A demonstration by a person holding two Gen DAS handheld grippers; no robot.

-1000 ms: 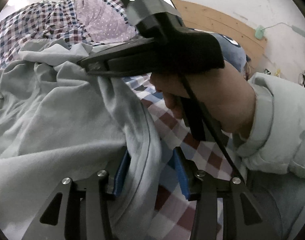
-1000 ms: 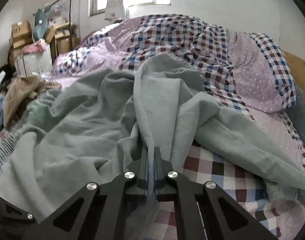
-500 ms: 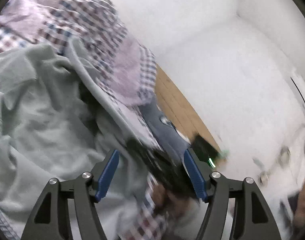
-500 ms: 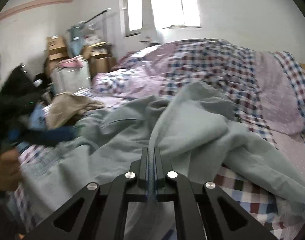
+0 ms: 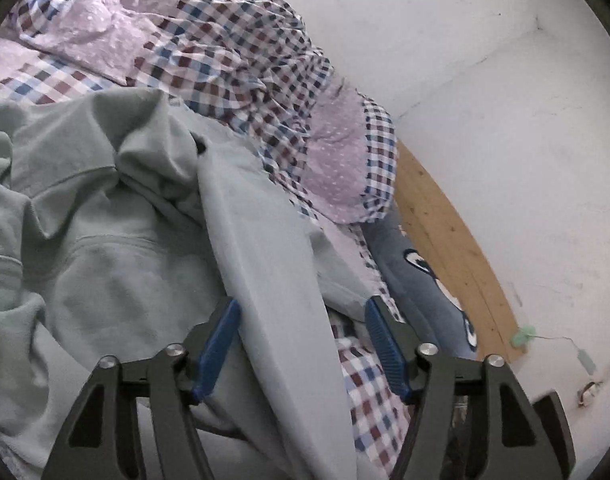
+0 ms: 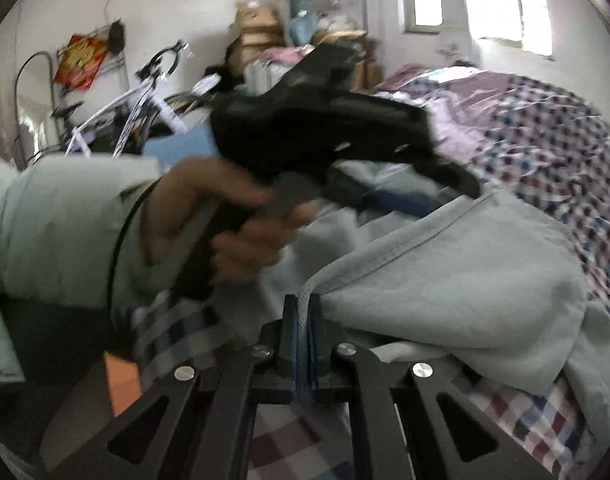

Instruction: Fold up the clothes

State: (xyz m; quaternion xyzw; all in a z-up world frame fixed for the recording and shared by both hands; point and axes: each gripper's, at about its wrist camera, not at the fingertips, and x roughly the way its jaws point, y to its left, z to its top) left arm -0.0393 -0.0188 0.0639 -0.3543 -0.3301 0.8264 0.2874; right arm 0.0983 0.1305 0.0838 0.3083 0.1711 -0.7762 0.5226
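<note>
Left wrist view: the left tool (image 5: 301, 344) is spread wide, its blue pads (image 5: 217, 346) apart on either side of a taut band of the grey-green garment (image 5: 105, 272). The left pad lies just beside the band; contact cannot be confirmed, and the right pad is clear of it. The band runs from the near edge up and away to the far left, where the rest of the garment lies crumpled on the bed (image 5: 369, 392).

Right wrist view: the right tool (image 6: 303, 332) is pressed together, pinching a corded hem of the garment (image 6: 445, 280) between its pads. From the pinch, the fabric spreads right and far over the bed — a seam runs diagonally up to the right.

Obstructions: the left tool (image 6: 405, 196) and the hand (image 6: 225, 216) holding it cross the middle of the right wrist view, blurred. A checked quilt (image 5: 233, 52) is heaped at the far side; a blue pillow (image 5: 421, 276) lies at the right against a wooden headboard (image 5: 453, 248).
</note>
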